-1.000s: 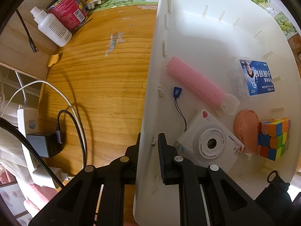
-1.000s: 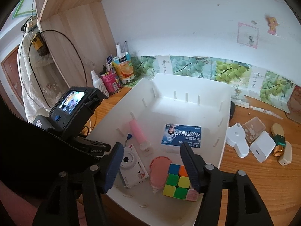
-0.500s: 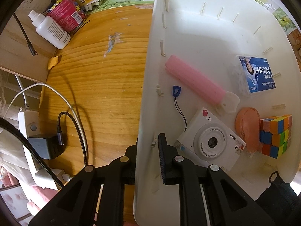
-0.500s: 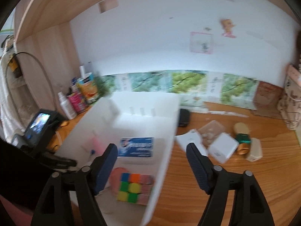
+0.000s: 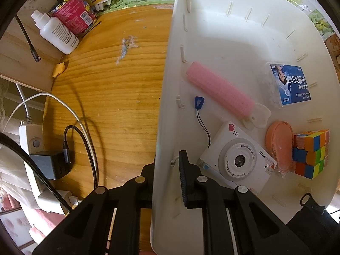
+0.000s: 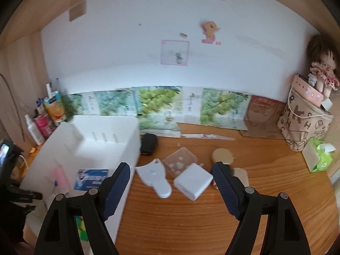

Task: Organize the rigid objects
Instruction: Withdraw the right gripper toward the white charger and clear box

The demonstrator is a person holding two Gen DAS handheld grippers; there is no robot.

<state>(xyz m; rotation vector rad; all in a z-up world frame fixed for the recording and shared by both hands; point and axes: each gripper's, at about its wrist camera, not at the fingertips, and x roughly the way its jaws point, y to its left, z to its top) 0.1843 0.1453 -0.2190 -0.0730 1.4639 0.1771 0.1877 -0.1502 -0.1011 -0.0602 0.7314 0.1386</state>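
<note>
Now | left gripper (image 5: pixel 166 170) clamps white bin (image 5: pixel 233 31) wall; right gripper (image 6: pixel 171 182) wide, nothing between, above white charger (image 6: pixel 193 180)

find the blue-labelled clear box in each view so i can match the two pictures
Left wrist view: blue-labelled box lies at right on the floor of the white bin, beyond the pink roller.
Right wrist view: blue-labelled box at lower left, inside the bin, partly behind the right gripper's finger.
Shared landmark: the pink roller beside it.
</note>
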